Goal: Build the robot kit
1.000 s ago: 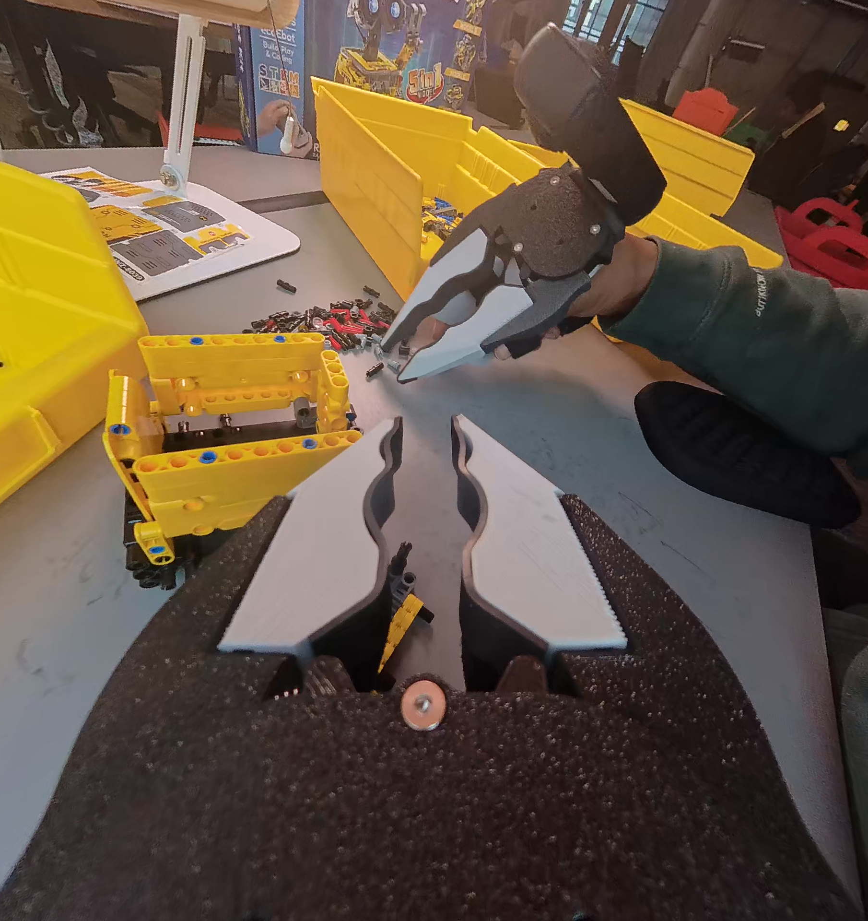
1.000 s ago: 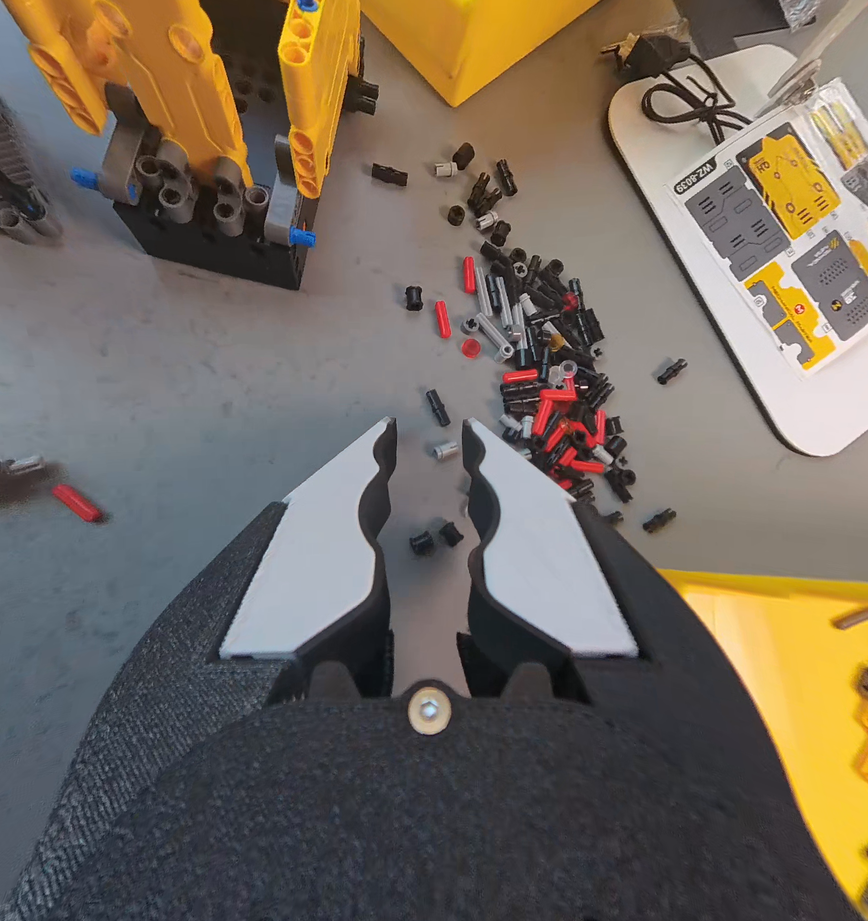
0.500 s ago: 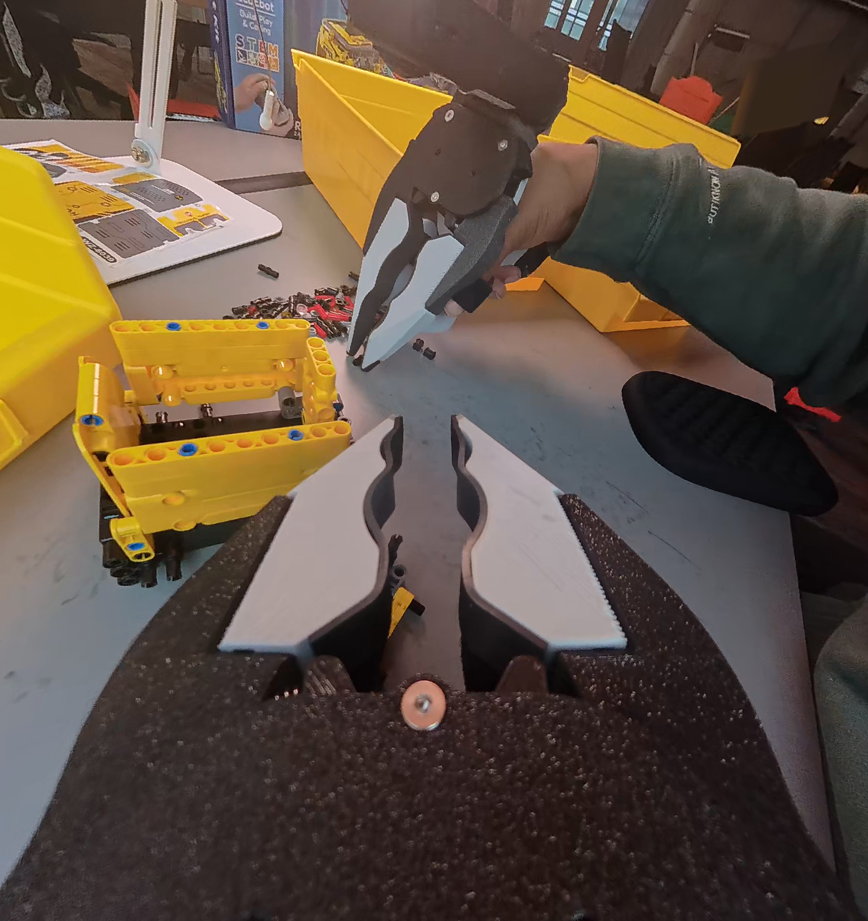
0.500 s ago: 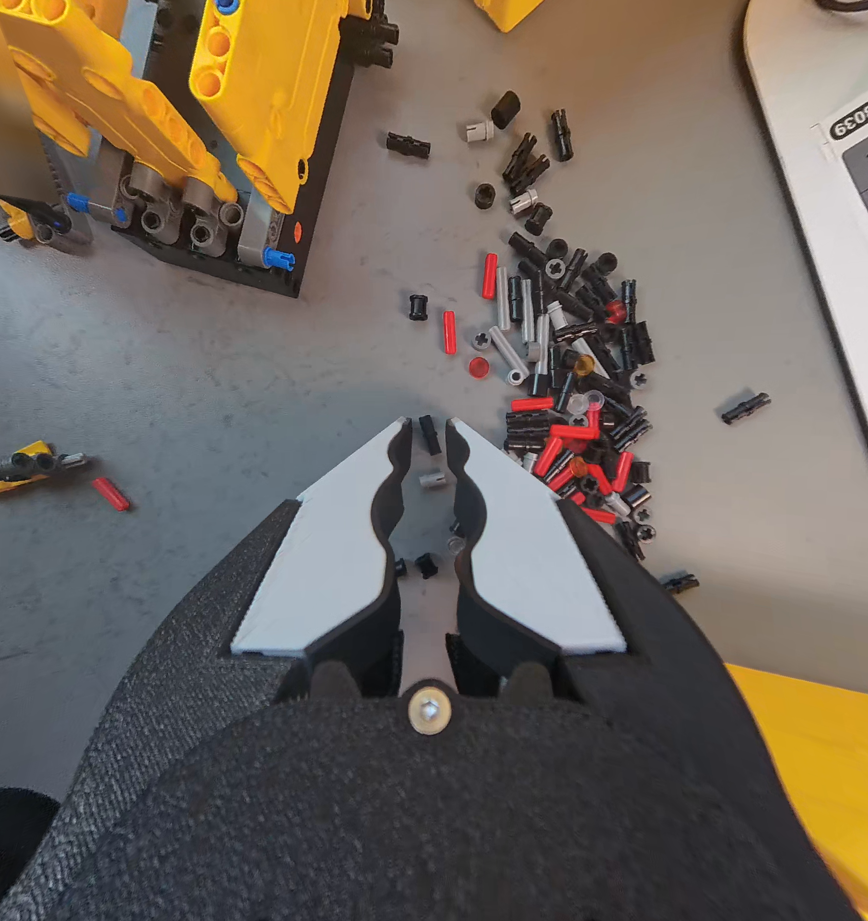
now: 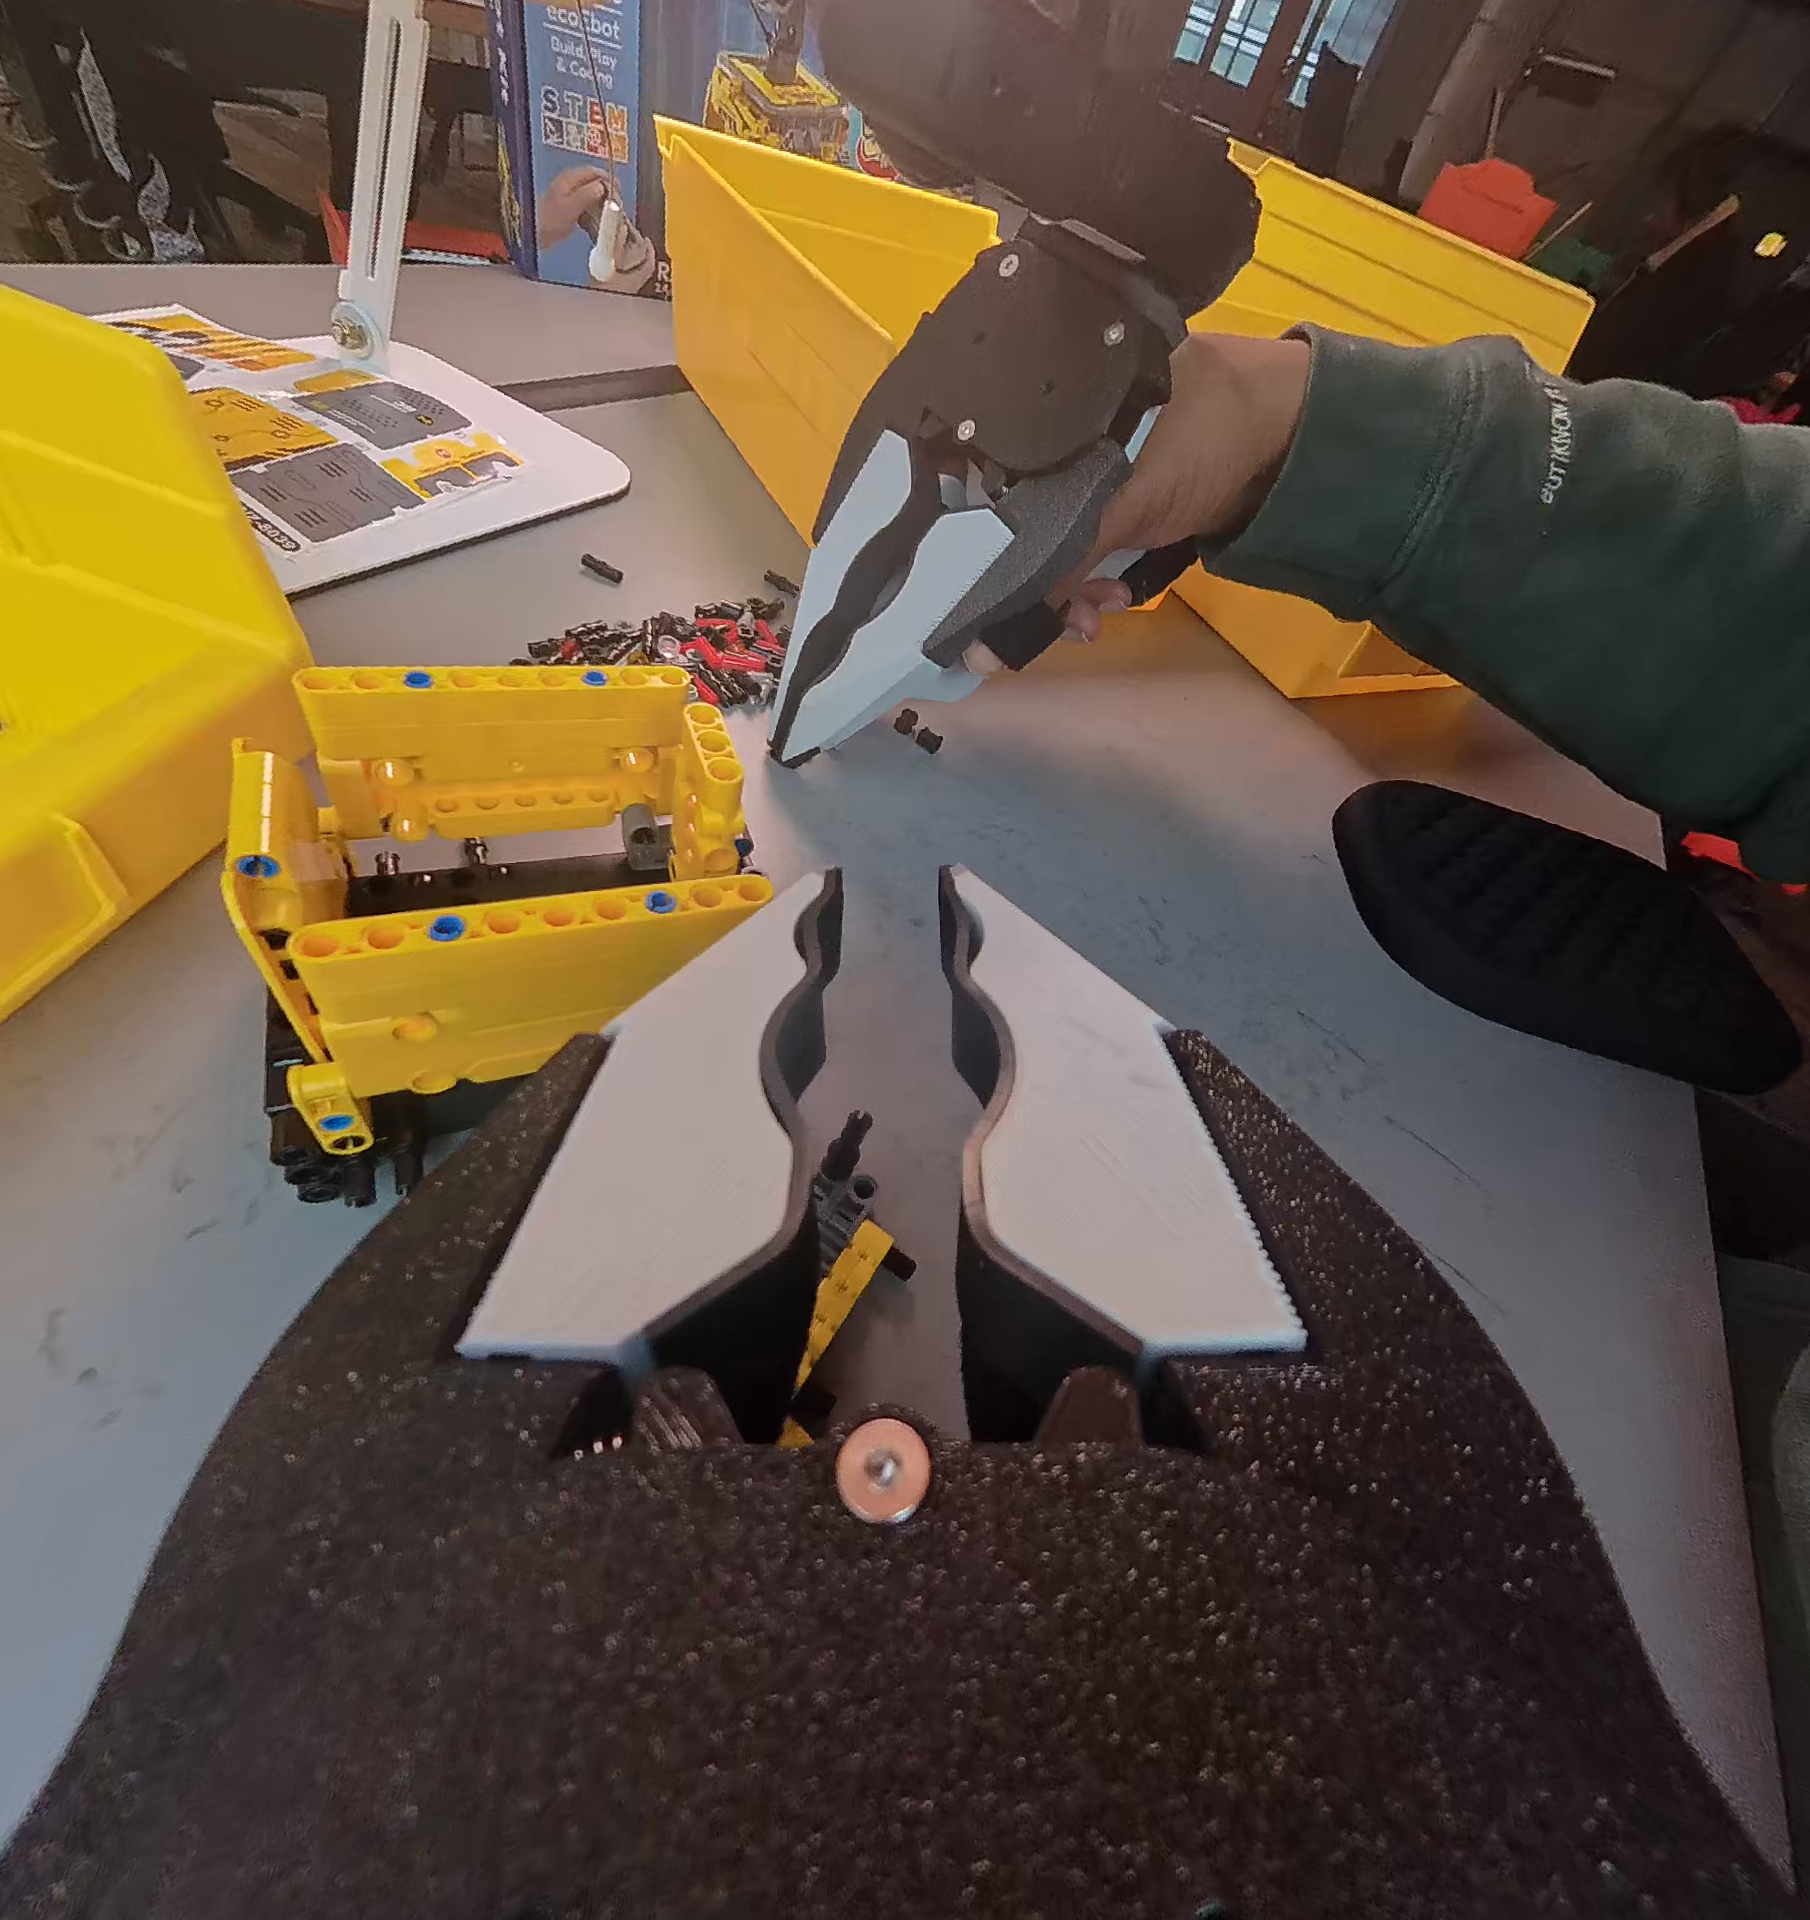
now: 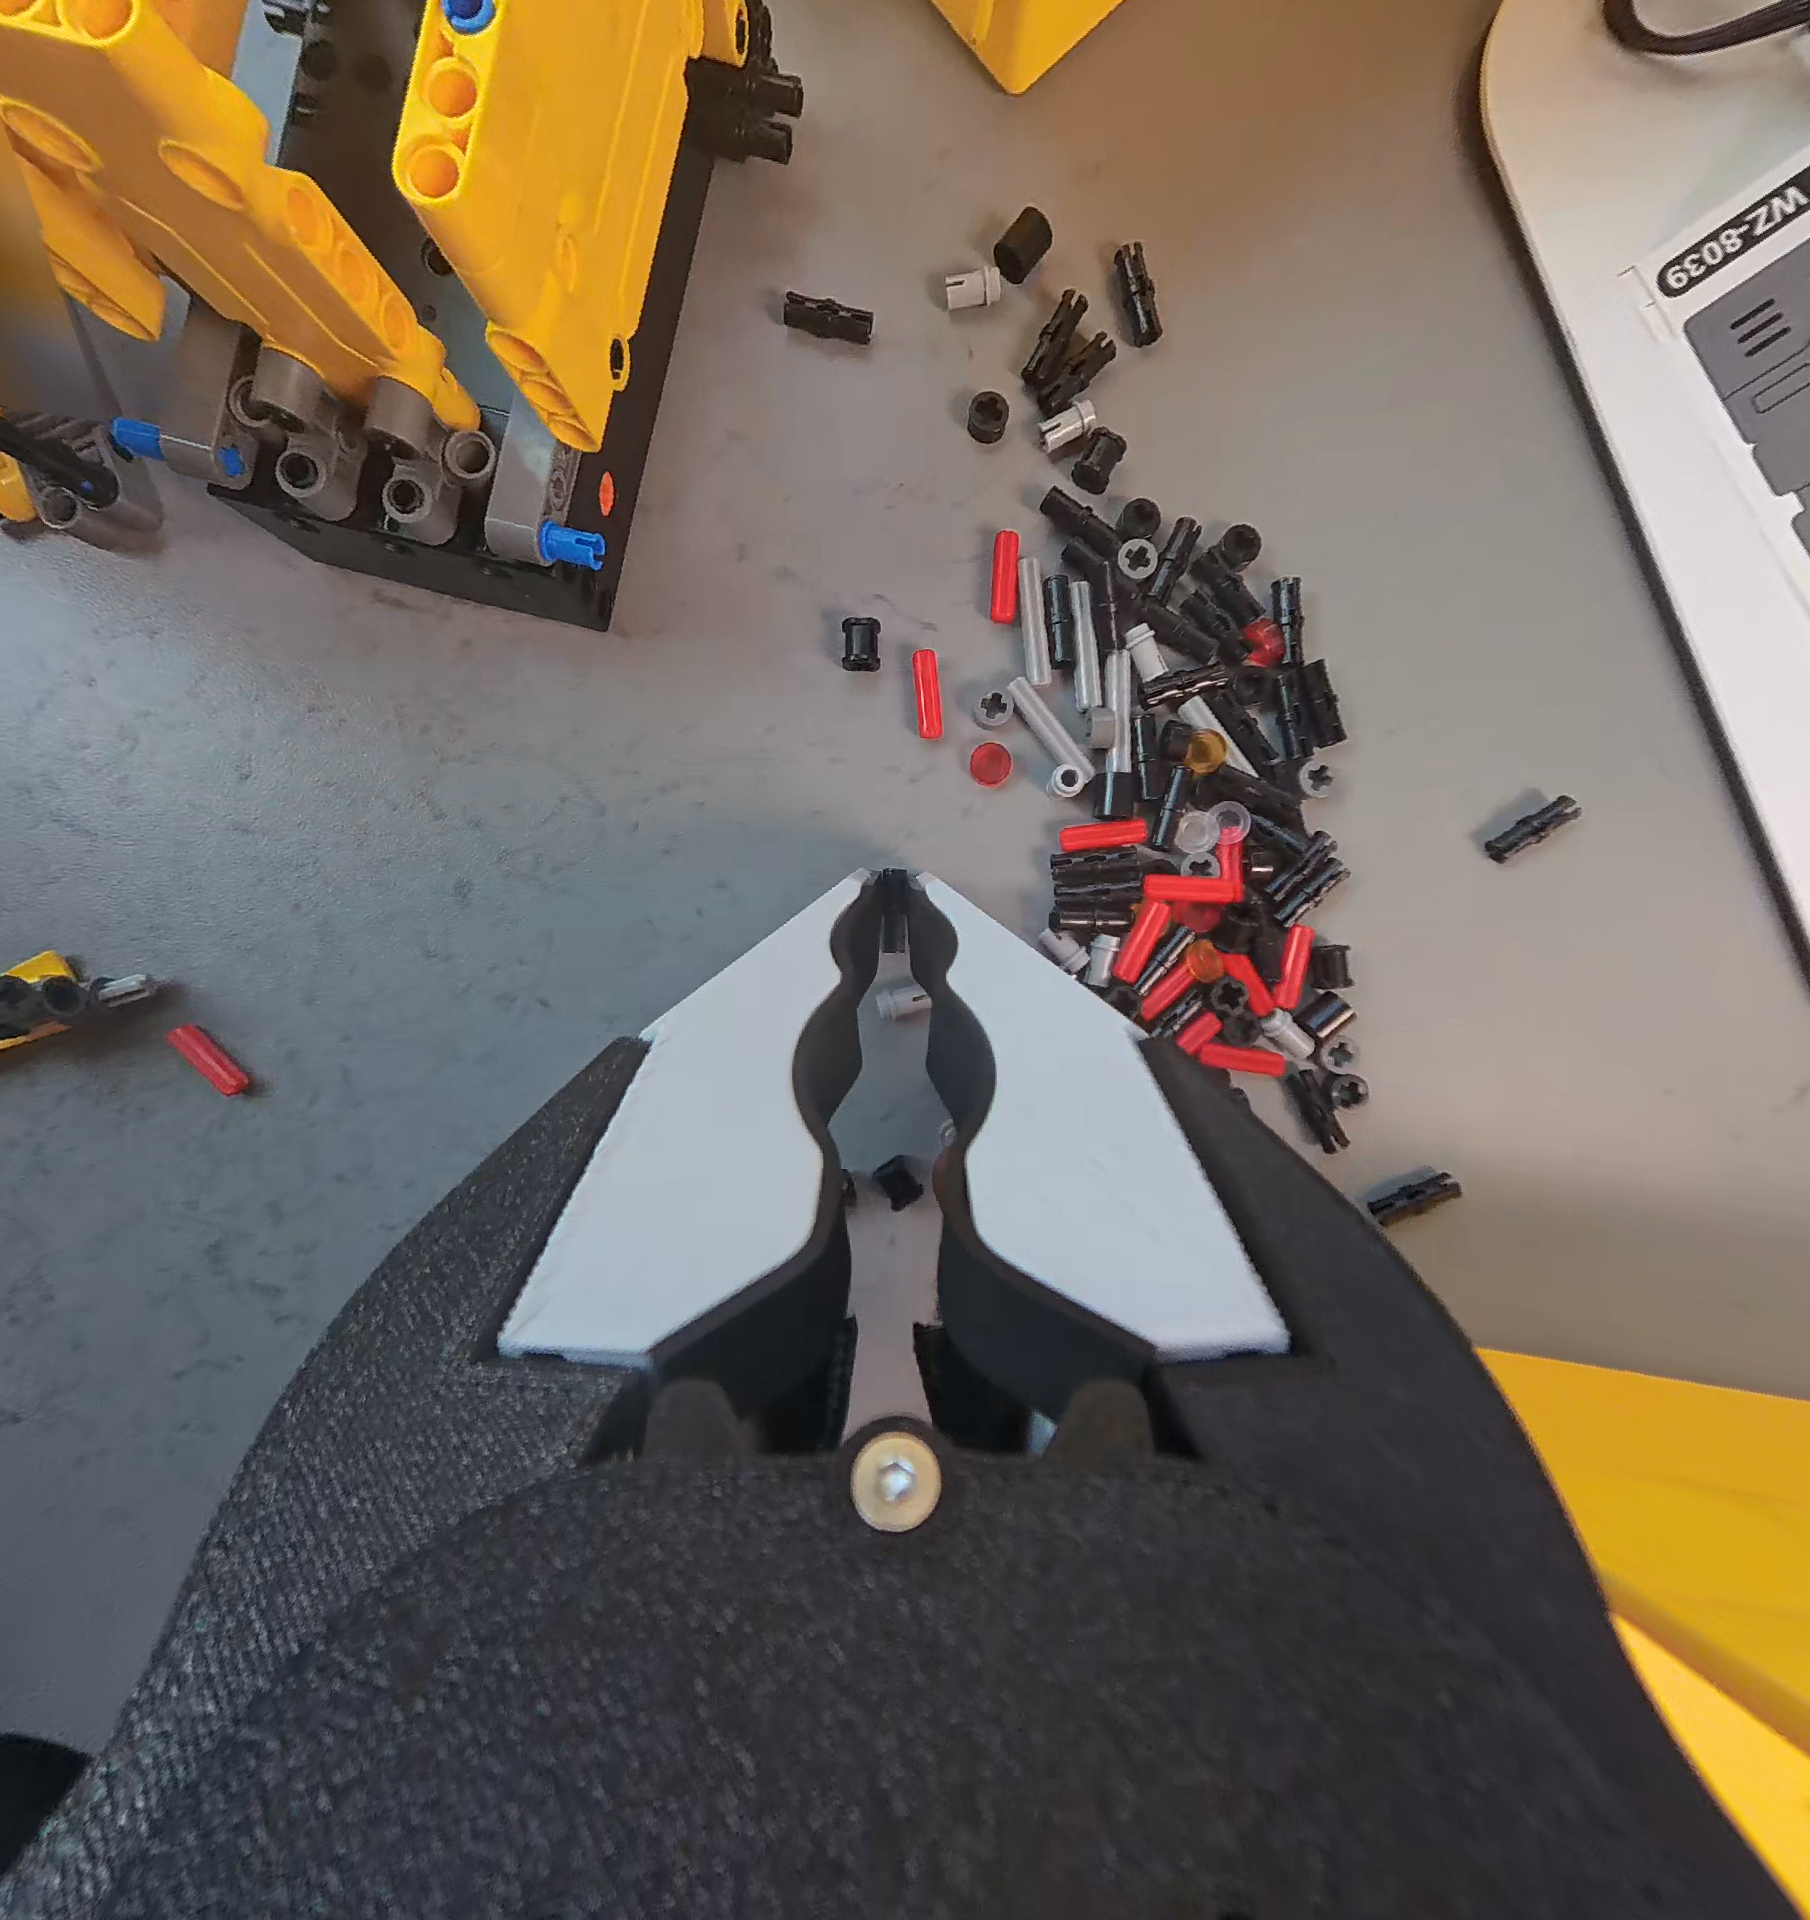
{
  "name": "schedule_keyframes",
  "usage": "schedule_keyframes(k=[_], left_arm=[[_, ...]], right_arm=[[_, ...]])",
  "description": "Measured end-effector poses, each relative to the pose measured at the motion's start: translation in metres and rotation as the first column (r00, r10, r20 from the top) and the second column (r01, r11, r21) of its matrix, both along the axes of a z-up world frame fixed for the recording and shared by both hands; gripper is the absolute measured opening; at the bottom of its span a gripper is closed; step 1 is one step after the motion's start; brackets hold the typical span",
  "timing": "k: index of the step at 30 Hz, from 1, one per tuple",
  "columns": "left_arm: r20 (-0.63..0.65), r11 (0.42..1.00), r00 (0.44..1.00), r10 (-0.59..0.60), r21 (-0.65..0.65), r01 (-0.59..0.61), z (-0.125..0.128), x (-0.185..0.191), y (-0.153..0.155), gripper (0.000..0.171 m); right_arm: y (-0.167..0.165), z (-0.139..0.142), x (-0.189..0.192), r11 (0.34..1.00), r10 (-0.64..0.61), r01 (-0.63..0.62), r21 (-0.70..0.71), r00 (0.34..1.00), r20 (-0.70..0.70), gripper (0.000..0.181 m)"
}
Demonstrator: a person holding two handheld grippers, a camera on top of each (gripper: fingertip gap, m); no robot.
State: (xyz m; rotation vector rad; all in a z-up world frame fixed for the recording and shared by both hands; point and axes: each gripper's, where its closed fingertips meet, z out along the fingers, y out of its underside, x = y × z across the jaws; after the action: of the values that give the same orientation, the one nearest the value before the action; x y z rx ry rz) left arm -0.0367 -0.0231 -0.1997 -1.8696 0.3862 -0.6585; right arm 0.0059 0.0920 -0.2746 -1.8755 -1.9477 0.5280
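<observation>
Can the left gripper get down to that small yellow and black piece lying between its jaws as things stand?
Probably yes. The left gripper is open, and the yellow and black piece lies on the grey table between the jaws, near their base. Nothing covers it; the yellow block model stands off left.

The left wrist view looks low and forward across the table point(image 5: 1140, 831); the right wrist view looks steeply down, close (nearly overhead). Both share the yellow model point(image 5: 485, 894) point(image 6: 361, 260) and pin pile point(image 5: 672, 649) point(image 6: 1192, 779).

Two tools point(image 5: 888, 883) point(image 6: 893, 883) — three yellow bins point(image 5: 70, 582) — one pin pile point(image 6: 1192, 790).
</observation>
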Motion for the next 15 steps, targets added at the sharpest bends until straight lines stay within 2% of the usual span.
schedule_keyframes(k=[4, 6, 9, 12, 15], left_arm=[[-0.006, 1.000, 1.000, 0.006, 0.004, -0.006, 0.000, -0.002, 0.000, 0.017], [-0.007, 1.000, 1.000, 0.008, 0.003, -0.008, 0.000, -0.002, 0.001, 0.017], [-0.006, 1.000, 1.000, 0.008, 0.005, -0.008, 0.001, -0.003, 0.001, 0.017], [-0.001, 1.000, 1.000, 0.002, 0.002, -0.002, 0.000, -0.001, 0.001, 0.017], [-0.006, 1.000, 1.000, -0.001, -0.006, 0.001, -0.002, -0.001, 0.001, 0.017]], right_arm=[[0.000, 0.001, 0.001, 1.000, -0.005, 0.005, 0.030, 1.000, -0.015, 0.003], [-0.011, 0.009, 0.000, 0.999, 0.035, -0.034, 0.029, 0.998, -0.060, 0.003], [-0.053, 0.027, 0.011, 0.984, 0.173, -0.177, -0.024, 0.977, -0.126, 0.003], [-0.099, 0.020, 0.036, 0.936, 0.342, -0.347, -0.055, 0.936, -0.087, 0.003], [-0.115, 0.008, 0.045, 0.927, 0.372, -0.374, -0.037, 0.927, -0.043, 0.003]])
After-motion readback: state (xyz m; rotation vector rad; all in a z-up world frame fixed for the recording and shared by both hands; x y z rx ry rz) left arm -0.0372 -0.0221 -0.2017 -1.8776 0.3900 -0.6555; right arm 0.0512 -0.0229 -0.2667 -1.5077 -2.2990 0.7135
